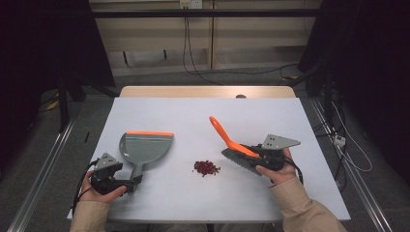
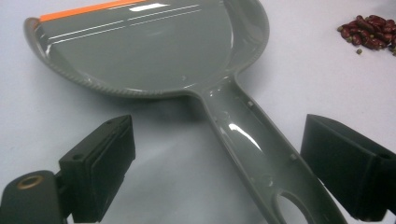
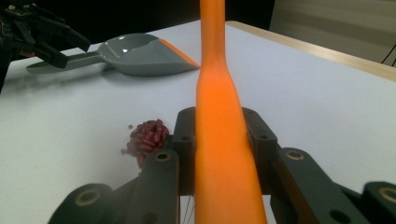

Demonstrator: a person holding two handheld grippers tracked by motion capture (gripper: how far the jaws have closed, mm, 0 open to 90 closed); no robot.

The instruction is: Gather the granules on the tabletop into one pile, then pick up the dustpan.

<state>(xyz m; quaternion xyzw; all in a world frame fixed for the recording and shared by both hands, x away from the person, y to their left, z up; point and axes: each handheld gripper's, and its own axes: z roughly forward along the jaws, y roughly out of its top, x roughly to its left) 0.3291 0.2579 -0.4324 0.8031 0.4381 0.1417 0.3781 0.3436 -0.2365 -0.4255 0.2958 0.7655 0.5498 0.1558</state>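
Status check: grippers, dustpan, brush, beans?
Right gripper shut on brush. Left gripper open, straddling dustpan handle. Red beans piled between them, path clear.

The white table [image 1: 203, 116] lies bare across its far half. Nearer, the grey dustpan [image 1: 145, 147] blocks the left, the red beans [image 1: 206, 168] the middle, the orange-handled brush [image 1: 232, 145] the right.

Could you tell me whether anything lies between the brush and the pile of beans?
Nothing visible does: bare table separates the brush, clamped in the right gripper, from the beans.
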